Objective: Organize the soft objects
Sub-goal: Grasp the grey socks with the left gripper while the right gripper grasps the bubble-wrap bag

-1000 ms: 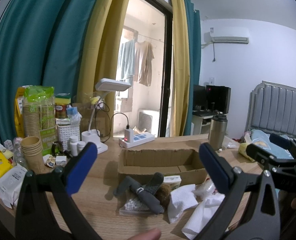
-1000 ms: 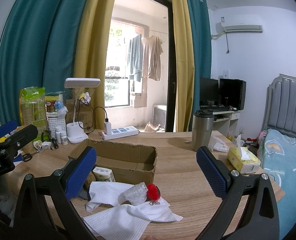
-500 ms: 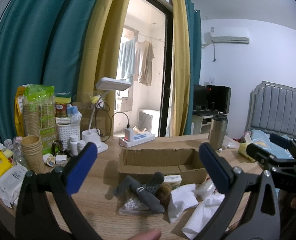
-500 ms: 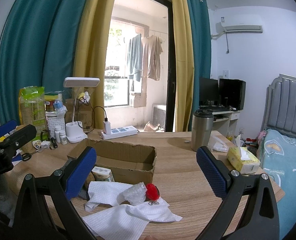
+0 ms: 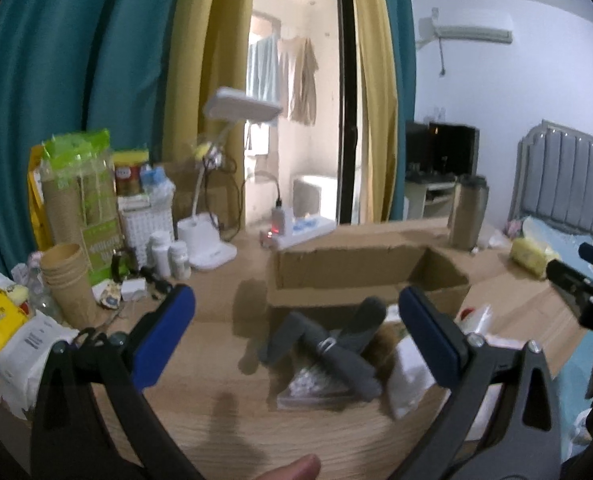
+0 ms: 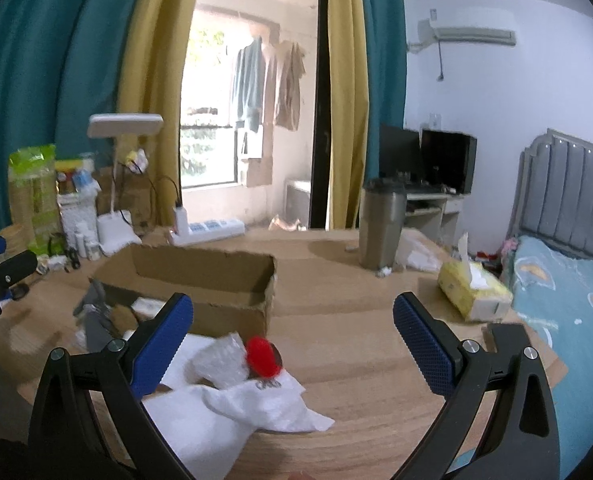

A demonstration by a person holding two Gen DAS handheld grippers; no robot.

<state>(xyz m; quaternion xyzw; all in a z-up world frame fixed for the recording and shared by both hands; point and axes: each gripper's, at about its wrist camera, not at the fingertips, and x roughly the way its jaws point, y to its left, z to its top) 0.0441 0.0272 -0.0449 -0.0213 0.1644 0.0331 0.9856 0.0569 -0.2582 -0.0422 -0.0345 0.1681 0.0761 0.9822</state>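
Both grippers are dipping toward the table since the earlier frame, blurring the views. The left gripper (image 5: pixel 296 328) and right gripper (image 6: pixel 292 334) are gaping wide, empty, probably approaching the grey socks (image 5: pixel 328 344) and white cloth (image 6: pixel 232 412) lying lower centre before the cardboard box (image 6: pixel 200 280).

Bench (image 6: pixel 336 320) bare right of cardboard box (image 6: pixel 200 280); tumbler (image 6: pixel 381 224), tissue pack (image 6: pixel 472 292) block far right edge.

One cardboard box (image 6: pixel 200 280), two grey socks (image 5: pixel 336 340), one red pompom (image 6: pixel 261 356), one steel tumbler (image 6: pixel 382 228)
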